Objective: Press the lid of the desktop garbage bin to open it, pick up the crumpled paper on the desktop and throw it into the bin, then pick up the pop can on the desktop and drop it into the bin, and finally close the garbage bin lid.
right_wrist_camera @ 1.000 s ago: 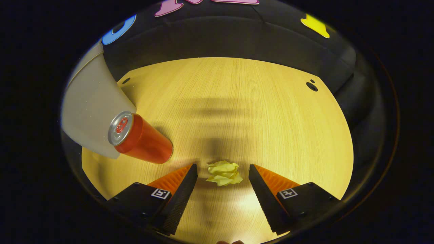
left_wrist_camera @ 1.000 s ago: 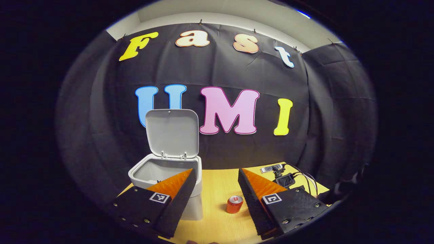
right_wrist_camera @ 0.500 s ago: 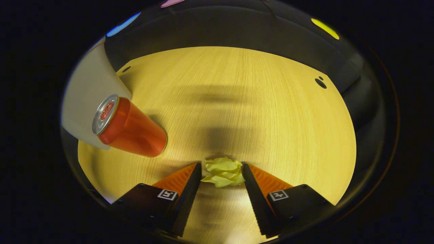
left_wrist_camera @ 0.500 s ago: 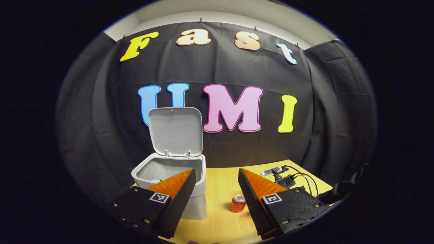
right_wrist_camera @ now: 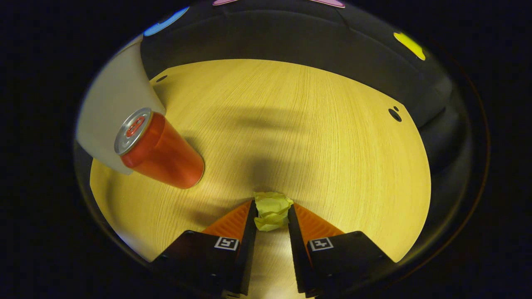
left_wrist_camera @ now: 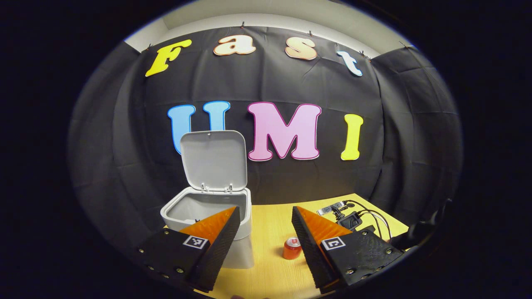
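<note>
Between the right gripper (right_wrist_camera: 270,209) jaws, pinched from both sides: yellow paper ball (right_wrist_camera: 271,210), low on the worktop (right_wrist_camera: 316,137). Red can (right_wrist_camera: 160,150) upright to its left, beside the bin (right_wrist_camera: 114,114). Left gripper (left_wrist_camera: 264,216) jaws wide, empty; bin lid (left_wrist_camera: 214,160) up.

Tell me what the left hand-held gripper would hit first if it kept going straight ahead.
Probably the booth's black cloth wall; the left hand-held gripper points between the open bin and the can, though depth is unclear.
</note>
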The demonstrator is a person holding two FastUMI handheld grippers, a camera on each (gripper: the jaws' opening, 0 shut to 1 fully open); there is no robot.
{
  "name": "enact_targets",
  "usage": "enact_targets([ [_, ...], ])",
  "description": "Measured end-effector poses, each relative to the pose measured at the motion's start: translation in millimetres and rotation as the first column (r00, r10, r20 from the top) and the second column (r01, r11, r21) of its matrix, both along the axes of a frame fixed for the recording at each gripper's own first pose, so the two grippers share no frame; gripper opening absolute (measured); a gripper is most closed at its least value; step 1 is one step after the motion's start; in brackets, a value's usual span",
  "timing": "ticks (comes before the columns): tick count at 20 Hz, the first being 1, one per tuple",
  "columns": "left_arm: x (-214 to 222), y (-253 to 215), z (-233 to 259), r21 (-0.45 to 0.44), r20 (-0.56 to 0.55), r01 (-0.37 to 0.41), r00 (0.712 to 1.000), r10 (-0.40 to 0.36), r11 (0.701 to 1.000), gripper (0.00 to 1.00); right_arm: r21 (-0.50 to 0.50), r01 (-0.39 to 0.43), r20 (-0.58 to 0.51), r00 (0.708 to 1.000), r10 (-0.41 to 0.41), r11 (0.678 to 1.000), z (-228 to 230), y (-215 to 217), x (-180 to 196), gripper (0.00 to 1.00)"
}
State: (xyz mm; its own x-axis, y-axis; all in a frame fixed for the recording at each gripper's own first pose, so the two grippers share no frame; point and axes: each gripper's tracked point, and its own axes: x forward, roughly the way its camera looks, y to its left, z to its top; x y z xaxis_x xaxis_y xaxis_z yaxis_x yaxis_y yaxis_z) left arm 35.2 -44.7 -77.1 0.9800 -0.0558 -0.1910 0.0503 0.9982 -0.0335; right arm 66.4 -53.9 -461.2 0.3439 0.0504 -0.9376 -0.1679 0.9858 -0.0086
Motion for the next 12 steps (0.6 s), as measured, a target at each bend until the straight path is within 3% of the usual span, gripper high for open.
enact_targets([
  [6, -7.4, 2.3, 2.4, -0.02, -0.015, 0.001, 1.0, -0.001, 1.0, 0.84, 0.041, 0.01, 0.105, 0.994, -0.015, 0.999, 60.3, 2.3, 19.3, 0.46],
  [12, -14.7, 18.2, -2.8, -0.031, -0.021, -0.027, 0.999, 0.026, 0.999, 0.84, 0.091, -0.076, 0.275, 0.96, 0.048, 0.993, 161.0, 23.7, 47.7, 0.46],
])
